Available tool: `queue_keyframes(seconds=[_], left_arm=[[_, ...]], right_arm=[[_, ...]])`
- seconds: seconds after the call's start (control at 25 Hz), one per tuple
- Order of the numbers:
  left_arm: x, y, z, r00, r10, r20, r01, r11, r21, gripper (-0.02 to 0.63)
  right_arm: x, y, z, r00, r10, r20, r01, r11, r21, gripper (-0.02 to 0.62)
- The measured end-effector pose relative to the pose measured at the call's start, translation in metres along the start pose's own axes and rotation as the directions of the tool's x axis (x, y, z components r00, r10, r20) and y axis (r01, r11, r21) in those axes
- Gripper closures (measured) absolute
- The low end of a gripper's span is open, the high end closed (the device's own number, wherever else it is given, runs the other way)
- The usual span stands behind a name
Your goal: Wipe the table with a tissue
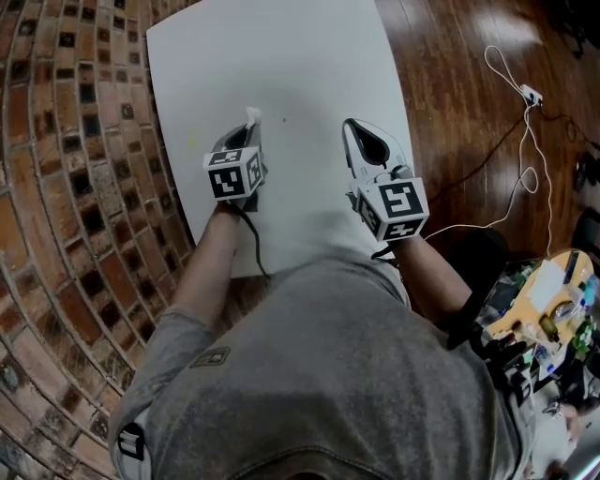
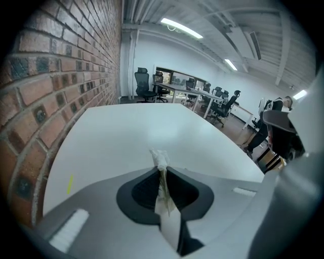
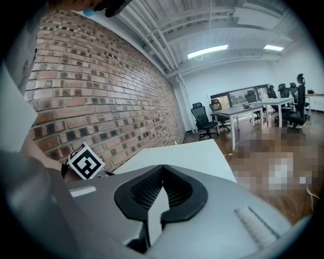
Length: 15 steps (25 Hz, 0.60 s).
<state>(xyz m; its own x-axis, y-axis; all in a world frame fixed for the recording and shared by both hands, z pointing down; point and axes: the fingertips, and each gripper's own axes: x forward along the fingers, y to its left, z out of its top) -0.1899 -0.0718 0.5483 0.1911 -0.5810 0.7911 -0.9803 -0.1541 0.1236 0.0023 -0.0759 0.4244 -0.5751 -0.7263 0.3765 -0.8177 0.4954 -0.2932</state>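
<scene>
Your table (image 1: 281,56) was plain white with one small yellow mark (image 2: 69,183). The tissue (image 2: 160,158) was white. Your left gripper (image 2: 162,172) and right gripper (image 3: 162,167) were grey, fingers (image 3: 144,195) lined black, their cubes (image 1: 232,175) patterned with black-and-white squares. The brick wall (image 2: 61,76) was red-brown.

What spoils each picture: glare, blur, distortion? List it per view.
Head view: lamp glare on the wooden floor; the table evenly lit; the brick wall bows. Left gripper view: heavy fisheye, dark corners; the tissue in the left gripper is sharp. Right gripper view: same fisheye; a mosaic patch covers part of the floor; the right gripper is shut.
</scene>
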Motion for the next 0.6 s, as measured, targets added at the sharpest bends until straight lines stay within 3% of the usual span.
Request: queue_keyframes(seconds=[0.12, 0.36, 0.6], left_arm=[[0.007, 0.0, 0.002, 1.0, 0.002, -0.006, -0.002, 1.0, -0.007, 0.574], [0.022, 0.003, -0.015, 0.996, 0.009, -0.093, -0.009, 1.0, 0.001, 0.574], [0.024, -0.005, -0.014, 0.994, 0.006, -0.109, -0.001, 0.999, 0.038, 0.574]], right_arm=[[0.003, -0.004, -0.002, 1.0, -0.003, -0.007, 0.003, 1.0, 0.006, 0.581], [0.006, -0.01, -0.004, 1.0, -0.004, -0.014, 0.004, 1.0, 0.012, 0.581], [0.004, -0.019, -0.004, 1.0, -0.016, -0.013, 0.017, 1.0, 0.021, 0.581]])
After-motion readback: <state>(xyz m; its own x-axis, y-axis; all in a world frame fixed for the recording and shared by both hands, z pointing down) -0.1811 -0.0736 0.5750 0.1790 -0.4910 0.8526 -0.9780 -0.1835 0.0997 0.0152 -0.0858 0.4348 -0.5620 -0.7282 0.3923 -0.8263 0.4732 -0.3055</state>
